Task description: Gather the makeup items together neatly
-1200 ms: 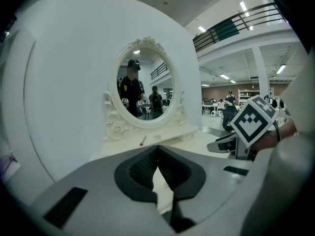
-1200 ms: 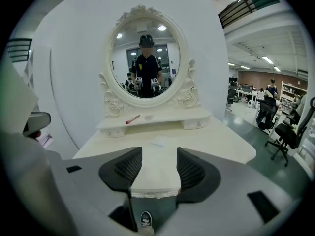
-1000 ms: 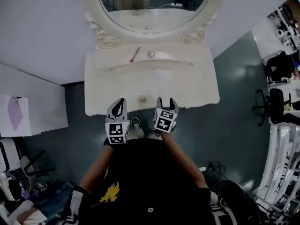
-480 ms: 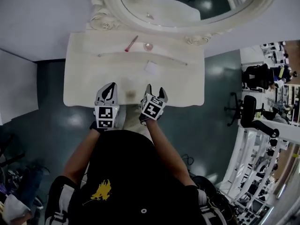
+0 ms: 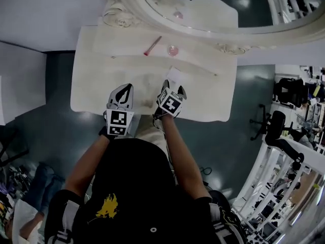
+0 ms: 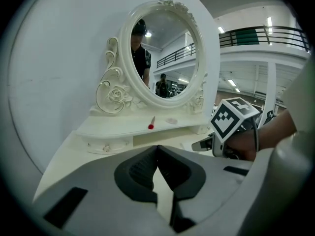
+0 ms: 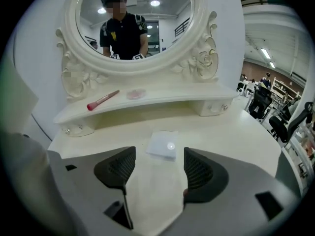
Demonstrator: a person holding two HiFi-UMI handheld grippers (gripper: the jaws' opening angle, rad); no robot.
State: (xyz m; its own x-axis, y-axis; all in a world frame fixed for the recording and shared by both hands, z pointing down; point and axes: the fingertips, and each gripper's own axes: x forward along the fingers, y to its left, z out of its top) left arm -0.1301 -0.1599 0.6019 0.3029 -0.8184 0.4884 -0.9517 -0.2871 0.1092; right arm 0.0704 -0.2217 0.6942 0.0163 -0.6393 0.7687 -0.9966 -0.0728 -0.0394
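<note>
Now right gripper (image 5: 173,89) (jaws just opening, empty) faces white case (image 7: 163,145)

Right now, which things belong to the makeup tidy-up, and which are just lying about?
Job:
pink brush
pink round dish
white square case

Lying about:
mirror
dressing table
office chair

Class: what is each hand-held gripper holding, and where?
Nothing. Left hand-held gripper: shut, empty. Right hand-held gripper: jaws have just been opening, nothing between them.

On the shelf (image 7: 187,98) a brush (image 7: 103,100) lies left of a dish (image 7: 136,93), a flat case (image 7: 164,144) on the surface (image 7: 236,132) before them.
</note>
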